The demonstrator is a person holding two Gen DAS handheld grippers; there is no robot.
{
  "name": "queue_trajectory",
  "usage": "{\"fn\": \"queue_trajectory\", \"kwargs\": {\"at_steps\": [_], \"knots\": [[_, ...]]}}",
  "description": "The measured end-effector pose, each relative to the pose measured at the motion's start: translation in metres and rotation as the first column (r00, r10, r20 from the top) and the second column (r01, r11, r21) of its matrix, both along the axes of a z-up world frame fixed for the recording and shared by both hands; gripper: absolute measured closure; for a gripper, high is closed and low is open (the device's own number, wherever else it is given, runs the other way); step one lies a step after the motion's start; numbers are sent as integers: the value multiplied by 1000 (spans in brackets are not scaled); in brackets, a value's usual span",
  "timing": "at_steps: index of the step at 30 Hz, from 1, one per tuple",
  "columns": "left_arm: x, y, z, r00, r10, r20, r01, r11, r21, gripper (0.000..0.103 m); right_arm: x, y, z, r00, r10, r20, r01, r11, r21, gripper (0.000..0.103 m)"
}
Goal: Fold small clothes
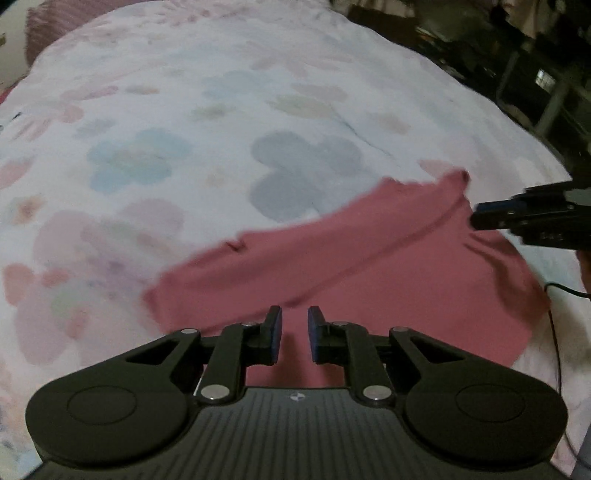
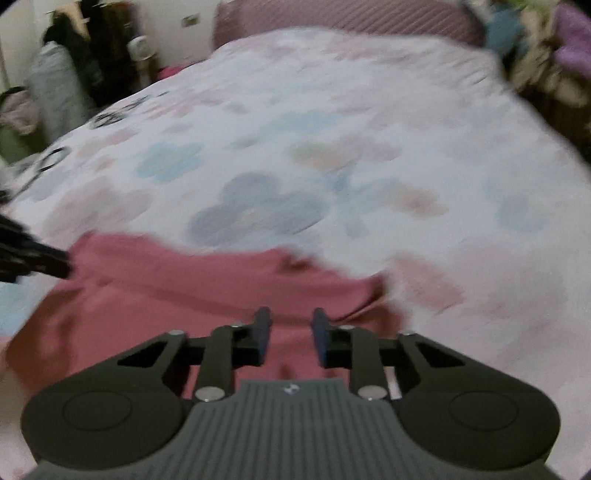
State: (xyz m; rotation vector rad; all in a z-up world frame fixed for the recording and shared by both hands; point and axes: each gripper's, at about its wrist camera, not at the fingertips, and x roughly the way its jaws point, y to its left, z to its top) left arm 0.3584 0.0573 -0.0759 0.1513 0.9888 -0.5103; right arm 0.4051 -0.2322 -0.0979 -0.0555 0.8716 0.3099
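Observation:
A pink garment [image 1: 388, 273] lies spread on the floral bedspread [image 1: 221, 122], with a folded strip running diagonally across it. My left gripper [image 1: 294, 314] is open and empty, its fingers above the garment's near edge. My right gripper [image 2: 289, 317] is open and empty over the garment [image 2: 184, 288] near its right end. The right gripper also shows at the right edge of the left wrist view [image 1: 480, 218], by the garment's far corner. The left gripper shows at the left edge of the right wrist view [image 2: 59, 264], at the garment's left end. Both views are blurred.
The bedspread [image 2: 332, 147] covers the whole bed. A striped pink pillow [image 2: 351, 18] lies at the head. Dark furniture [image 1: 517, 66] stands past the bed's right side. Clothes and bags [image 2: 55, 85] pile up at the left. A black cable [image 1: 554, 332] hangs at the right.

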Motion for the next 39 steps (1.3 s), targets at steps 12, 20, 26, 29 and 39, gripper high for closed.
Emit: {"fn": "queue_trajectory", "kwargs": {"at_steps": [12, 20, 26, 29, 39], "knots": [[46, -8, -33, 989, 147, 14, -146, 989, -18, 86, 42, 34, -31, 1000, -11, -21, 11, 1000, 19, 89], [76, 0, -15, 971, 223, 88, -222, 975, -28, 86, 77, 29, -20, 998, -53, 23, 53, 998, 18, 89], [49, -1, 10, 986, 145, 78, -137, 986, -97, 86, 57, 22, 2, 998, -48, 47, 46, 998, 40, 84], [26, -11, 3, 995, 84, 51, -80, 994, -71, 86, 33, 25, -1, 1000, -16, 20, 15, 999, 45, 87], [36, -9, -35, 987, 158, 19, -157, 987, -44, 80, 23, 29, -38, 999, -24, -28, 25, 1000, 18, 85]]}}
